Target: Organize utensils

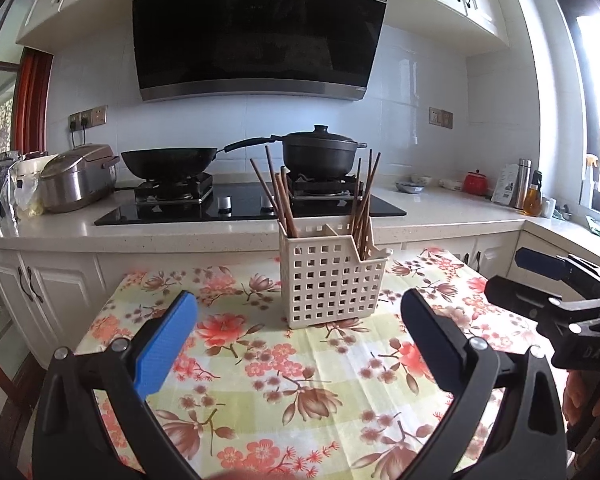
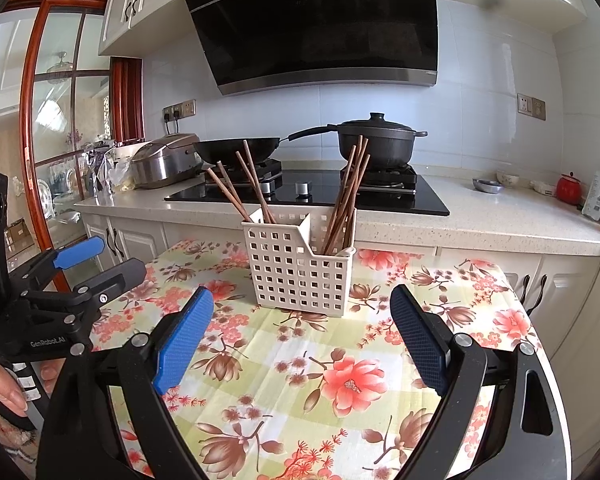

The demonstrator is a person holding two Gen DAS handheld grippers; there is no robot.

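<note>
The basket hides the lower ends of the chopsticks, so how they rest inside cannot be told. It is a cream plastic box with a grid of square holes, split by a divider into two compartments; it stands upright on the surface, toward its far edge. One bunch of thin brown sticks leans left out of the left compartment, and a second bunch rises from the right one, leaning slightly; the sticks overlap too much to count.

The surface wears a glossy cloth of pale green and yellow checks with pink and brown flowers. Its near part is cut off behind both gripper frames.

The left gripper is held low in front of the basket, jaws wide apart and holding nothing. Its pads are ribbed blue rubber on black arms; the right-hand pad is in shadow and looks darker. The right gripper is in the same pose, jaws wide apart and empty, just short of the basket. In each view the other gripper shows at the frame edge, partly cut off.

Behind, a speckled pale counter carries a black glass hob, a black wok, a lidded black pot and a metal rice cooker. Small items at the far right are too distant to make out well.
</note>
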